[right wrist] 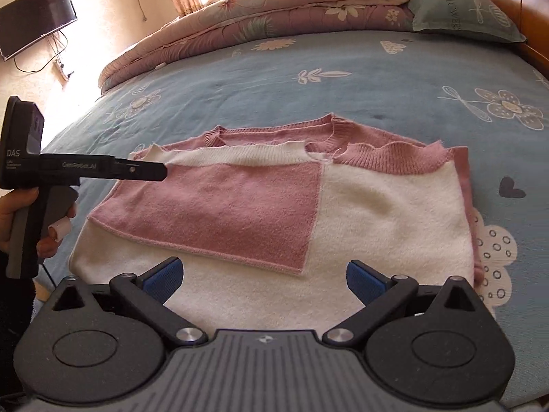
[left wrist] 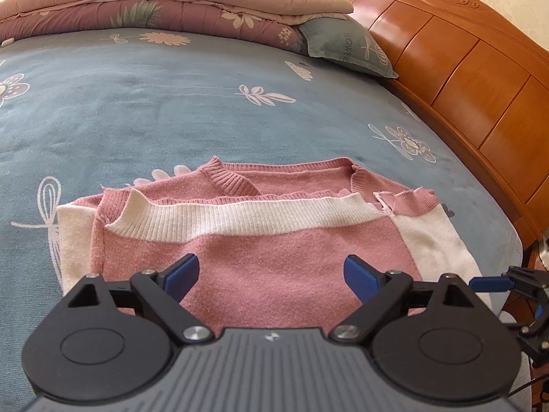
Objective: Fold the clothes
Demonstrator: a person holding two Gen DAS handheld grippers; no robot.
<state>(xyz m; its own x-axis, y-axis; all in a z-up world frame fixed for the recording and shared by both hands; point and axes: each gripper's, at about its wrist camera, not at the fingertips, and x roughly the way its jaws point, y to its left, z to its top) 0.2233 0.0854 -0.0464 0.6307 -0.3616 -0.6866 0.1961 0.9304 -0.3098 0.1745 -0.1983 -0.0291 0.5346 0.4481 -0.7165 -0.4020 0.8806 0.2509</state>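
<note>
We hold the left gripper [left wrist: 271,276] over the near edge of the sweater [right wrist: 274,206], its jaws spread wide with nothing between them. The right gripper [right wrist: 264,279] hangs just beside it, also spread and empty. The sweater, pink and white, lies folded on the blue sheet [right wrist: 377,75] near the bed's near edge, its white hem band [left wrist: 247,218] turned up toward the collar [left wrist: 233,180]. From the right wrist we see our hand [right wrist: 20,219] gripping the left tool's handle. A quilt [left wrist: 154,10] and a pillow [left wrist: 343,46] sit at the far side, by the headboard [left wrist: 463,68].
</note>
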